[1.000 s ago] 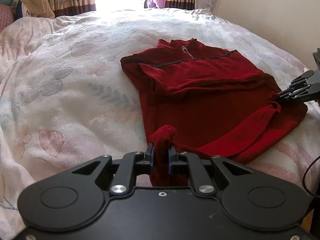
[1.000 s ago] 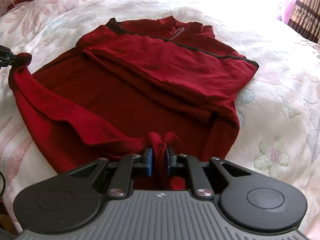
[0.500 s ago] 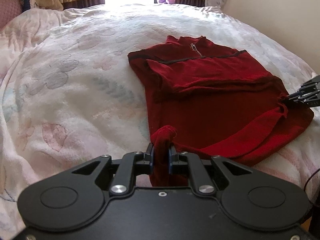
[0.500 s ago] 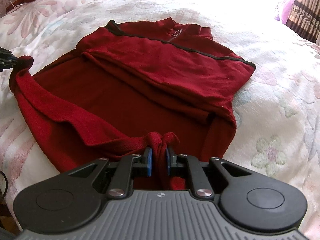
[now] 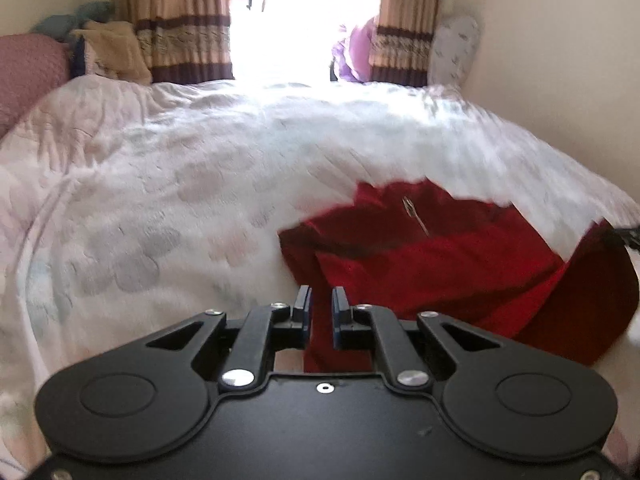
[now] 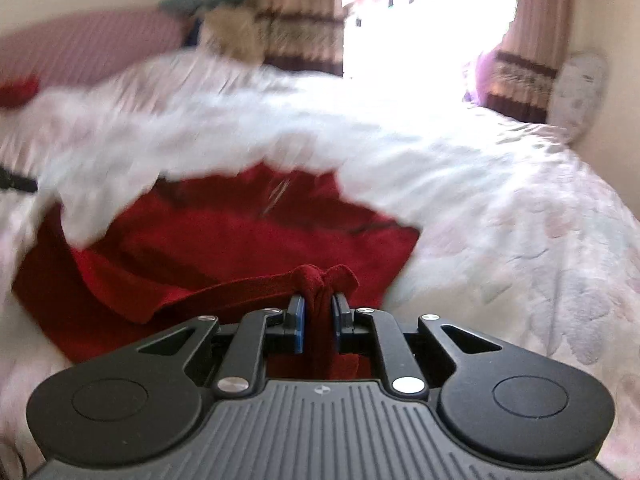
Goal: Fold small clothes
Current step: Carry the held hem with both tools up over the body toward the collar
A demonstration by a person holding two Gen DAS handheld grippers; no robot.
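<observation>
Sweater (image 5: pixel 440 264), dark red with a short zip at the collar, lies on the bed (image 5: pixel 160 200) at about four o'clock in the left view and at nine to ten o'clock in the right view. Around it the floral white quilt is bare; a pink pillow (image 5: pixel 28 76) and a tan cushion (image 5: pixel 112 52) sit at ten o'clock, and curtains (image 5: pixel 180 20) frame a bright window at twelve. A lilac bundle (image 5: pixel 356 52) rests at one o'clock beside a patterned pillow (image 5: pixel 454 48) against the wall. Nothing stands between the grippers and the sweater.

Half a second earlier the sweater lay flat with its hem spread; now both hem corners are lifted and the hem sags in a curved band between them, while the collar end stays on the quilt. Both views have tipped up toward the window.

Left gripper (image 5: pixel 320 312) is closing, a hem corner pinched between its blue pads. Right gripper (image 6: pixel 319 316) is nearly closed, clamping the other bunched hem corner, which puffs out above its tips.
</observation>
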